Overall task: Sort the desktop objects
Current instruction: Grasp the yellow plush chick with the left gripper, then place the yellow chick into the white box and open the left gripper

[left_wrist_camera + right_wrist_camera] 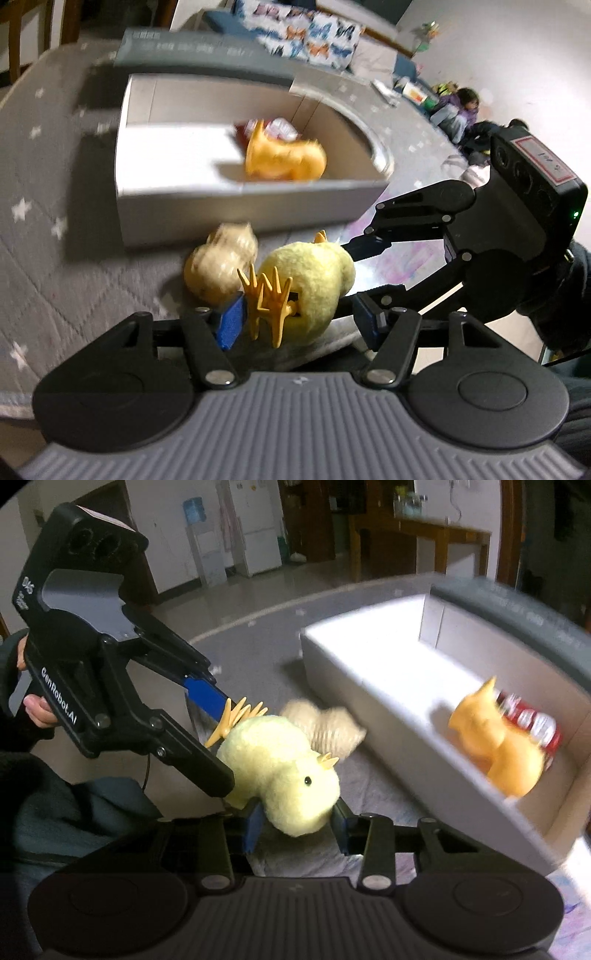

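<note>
Clamped on both sides: yellow plush chick (284, 771), feet end between the blue pads of the left gripper (295, 317), head end squeezed in the nearly shut jaws of the right gripper (295, 829). Held just above the grey star-patterned cloth (44, 229). Just behind the chick, a beige stuffed toy (221, 264) (blurred, shape unclear) on the cloth. Farther beyond the chick, an open white box (236, 206), with an orange toy (498, 746) and a red packet (532, 716) inside.
</note>
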Tool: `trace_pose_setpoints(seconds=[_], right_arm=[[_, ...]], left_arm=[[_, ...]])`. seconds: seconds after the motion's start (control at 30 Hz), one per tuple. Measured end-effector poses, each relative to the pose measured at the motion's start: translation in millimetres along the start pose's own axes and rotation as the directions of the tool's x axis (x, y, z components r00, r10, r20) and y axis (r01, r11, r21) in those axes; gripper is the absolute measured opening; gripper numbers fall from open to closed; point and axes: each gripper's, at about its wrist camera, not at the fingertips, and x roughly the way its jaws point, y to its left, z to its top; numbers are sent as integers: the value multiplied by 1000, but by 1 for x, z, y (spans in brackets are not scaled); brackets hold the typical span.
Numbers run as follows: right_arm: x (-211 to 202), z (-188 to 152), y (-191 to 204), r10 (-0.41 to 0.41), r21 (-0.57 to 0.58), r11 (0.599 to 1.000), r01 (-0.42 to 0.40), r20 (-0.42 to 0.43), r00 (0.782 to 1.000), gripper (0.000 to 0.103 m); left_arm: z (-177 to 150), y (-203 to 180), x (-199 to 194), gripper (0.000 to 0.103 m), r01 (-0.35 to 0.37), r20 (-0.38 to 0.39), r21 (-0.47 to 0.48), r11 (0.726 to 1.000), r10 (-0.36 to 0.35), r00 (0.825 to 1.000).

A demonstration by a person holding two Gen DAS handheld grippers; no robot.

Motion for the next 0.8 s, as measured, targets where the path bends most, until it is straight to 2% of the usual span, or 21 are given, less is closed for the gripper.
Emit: trace_pose_setpoints(seconds=[0.17,0.37,0.57,0.8], right_arm=[[-30,24,-1,-72,-51,996,76,84,994,39],[-26,56,-28,-172,-63,981,183,152,973,39],[-5,72,-63,-209,-19,977,215,149,966,39],[23,80,-102,-220,38,975,217,120,968,39]], left_arm=[[30,-7,-12,63,-36,87,57,998,31,996],[75,9,10,63,-101,153,49,994,92,984],[109,32,39,63,-123,145,14,992,120,982],[130,57,68,63,-131,105,-34,991,134,985]])
